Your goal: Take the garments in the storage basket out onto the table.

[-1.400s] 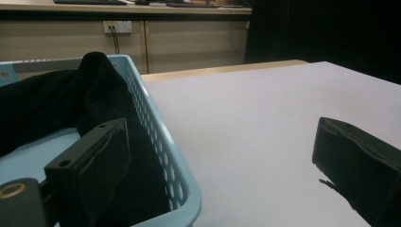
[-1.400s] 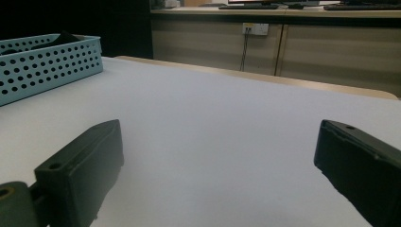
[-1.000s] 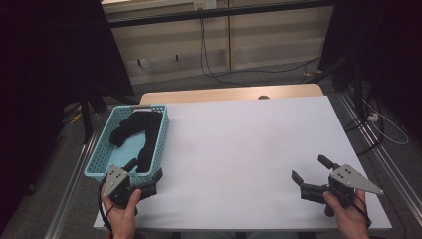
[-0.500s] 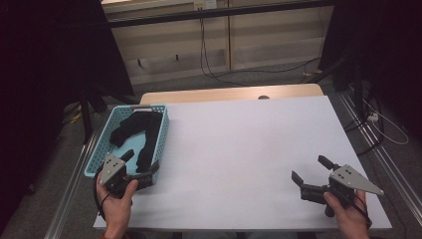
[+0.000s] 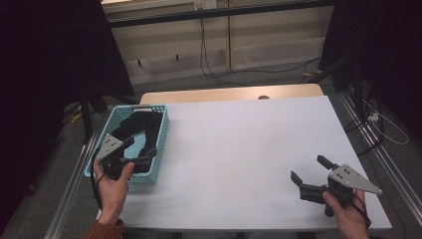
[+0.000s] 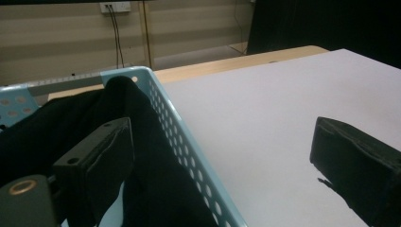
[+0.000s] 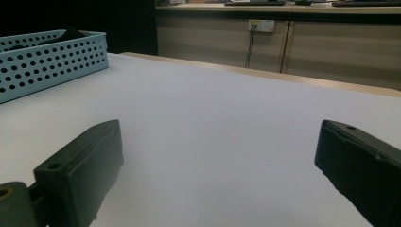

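A light blue perforated basket (image 5: 145, 108) stands at the table's left edge with black cloth (image 5: 139, 127) lying in it. My left gripper (image 5: 144, 154) hovers open over the basket's near right corner. In the left gripper view, one jaw is inside above the black cloth (image 6: 56, 123) and the other is outside over the table, so the gripper (image 6: 222, 137) straddles the basket wall (image 6: 175, 113). My right gripper (image 5: 307, 168) is open and empty low over the table's near right corner. The right gripper view has its gripper (image 7: 217, 137) facing the distant basket (image 7: 47, 52).
The white table top (image 5: 239, 144) stretches between the two grippers, with a wooden strip (image 5: 229, 93) along its far edge. Cables (image 5: 209, 59) hang against the wall panels behind. Metal rails (image 5: 383, 159) run beside the table on the right.
My left gripper moved from the table's front edge forward and to the left, ending over the basket's near corner. The right gripper stayed where it was.
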